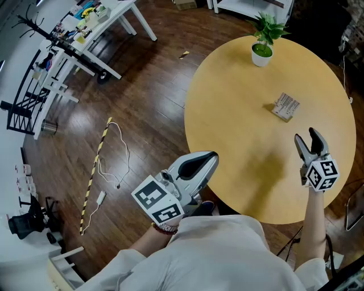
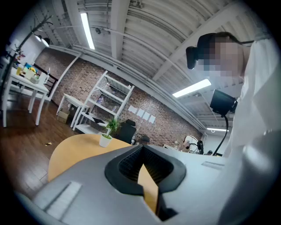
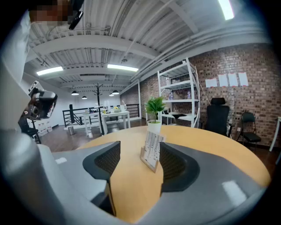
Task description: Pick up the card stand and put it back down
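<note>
The card stand [image 1: 286,106], a small wooden base with an upright printed card, stands on the right half of the round yellow table [image 1: 239,125]. My right gripper [image 1: 307,138] hovers over the table just short of the stand, jaws open and empty. In the right gripper view the card stand [image 3: 152,151] stands ahead of the open right gripper [image 3: 137,163], beyond its fingertips and not between them. My left gripper [image 1: 206,158] is shut and empty at the table's near left edge. In its own view the left gripper [image 2: 142,160] shows only a thin slit between the jaws.
A small potted plant [image 1: 262,51] stands at the table's far edge, behind the card stand, and the plant [image 3: 154,115] lies in line with it in the right gripper view. On the wooden floor to the left are a white cable [image 1: 114,165], a striped stick [image 1: 94,173] and white desks [image 1: 108,17].
</note>
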Action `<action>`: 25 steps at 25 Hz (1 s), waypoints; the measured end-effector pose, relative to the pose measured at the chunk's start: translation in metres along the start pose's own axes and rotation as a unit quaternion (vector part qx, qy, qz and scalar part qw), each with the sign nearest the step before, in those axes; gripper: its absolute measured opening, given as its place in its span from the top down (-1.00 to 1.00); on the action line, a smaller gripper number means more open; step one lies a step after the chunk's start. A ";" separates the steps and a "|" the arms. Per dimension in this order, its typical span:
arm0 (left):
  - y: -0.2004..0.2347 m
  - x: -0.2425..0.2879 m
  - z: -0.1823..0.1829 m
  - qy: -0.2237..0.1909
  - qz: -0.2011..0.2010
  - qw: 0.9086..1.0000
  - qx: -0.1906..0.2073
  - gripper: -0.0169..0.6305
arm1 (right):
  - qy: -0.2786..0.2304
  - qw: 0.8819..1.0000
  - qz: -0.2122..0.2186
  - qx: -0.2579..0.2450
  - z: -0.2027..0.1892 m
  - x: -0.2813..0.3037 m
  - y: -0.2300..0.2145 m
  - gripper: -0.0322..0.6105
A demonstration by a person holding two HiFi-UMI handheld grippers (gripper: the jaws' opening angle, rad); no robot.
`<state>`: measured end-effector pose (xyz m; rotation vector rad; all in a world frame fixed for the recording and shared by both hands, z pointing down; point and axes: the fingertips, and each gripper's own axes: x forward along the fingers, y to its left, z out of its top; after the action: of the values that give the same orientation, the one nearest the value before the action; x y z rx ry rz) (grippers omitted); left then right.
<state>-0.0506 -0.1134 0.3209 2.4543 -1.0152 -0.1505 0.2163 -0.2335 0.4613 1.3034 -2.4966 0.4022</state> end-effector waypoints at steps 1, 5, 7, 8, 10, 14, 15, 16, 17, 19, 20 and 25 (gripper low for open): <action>0.005 0.008 0.003 -0.002 -0.005 1.000 0.000 0.97 | 0.015 1.000 0.001 -0.001 -0.009 0.018 -0.012 0.06; 0.020 0.029 0.009 -0.002 -0.006 1.000 0.002 0.97 | 0.073 0.997 0.018 -0.017 -0.042 0.077 -0.044 0.06; 0.028 0.031 0.004 0.002 0.011 1.000 -0.009 0.97 | 0.097 0.994 0.029 -0.041 -0.056 0.097 -0.054 0.07; 0.032 0.031 0.000 0.006 0.021 1.000 -0.016 0.97 | 0.107 0.992 0.035 -0.049 -0.062 0.107 -0.058 0.06; 0.039 0.030 -0.012 0.018 0.040 0.999 -0.025 0.97 | 0.122 0.990 0.048 -0.054 -0.074 0.123 -0.065 0.01; 0.053 0.028 -0.031 0.034 0.074 0.995 -0.051 0.97 | 0.142 0.985 0.072 -0.062 -0.089 0.142 -0.071 0.00; 0.055 0.028 -0.033 0.032 0.080 0.995 -0.059 0.97 | 0.143 0.984 0.081 -0.066 -0.088 0.149 -0.069 0.00; 0.057 0.028 -0.034 0.031 0.083 0.994 -0.067 0.97 | 0.143 0.983 0.095 -0.070 -0.088 0.155 -0.065 0.01; 0.057 0.030 -0.035 0.030 0.082 0.994 -0.072 0.97 | 0.143 0.980 0.112 -0.077 -0.088 0.162 -0.060 0.02; 0.053 0.034 -0.039 0.034 0.072 0.994 -0.077 0.97 | 0.143 0.975 0.139 -0.102 -0.090 0.172 -0.048 0.12; 0.050 0.035 -0.043 0.037 0.065 0.994 -0.076 0.97 | 0.141 0.973 0.141 -0.112 -0.090 0.177 -0.045 0.17; 0.051 0.030 -0.065 0.058 0.067 0.992 -0.091 0.97 | 0.114 0.976 0.139 -0.127 -0.086 0.177 -0.040 0.44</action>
<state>-0.0433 -0.1405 0.4043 2.1963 -1.0617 -0.0527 0.1641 -0.3554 0.6127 0.7691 -2.4396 0.2628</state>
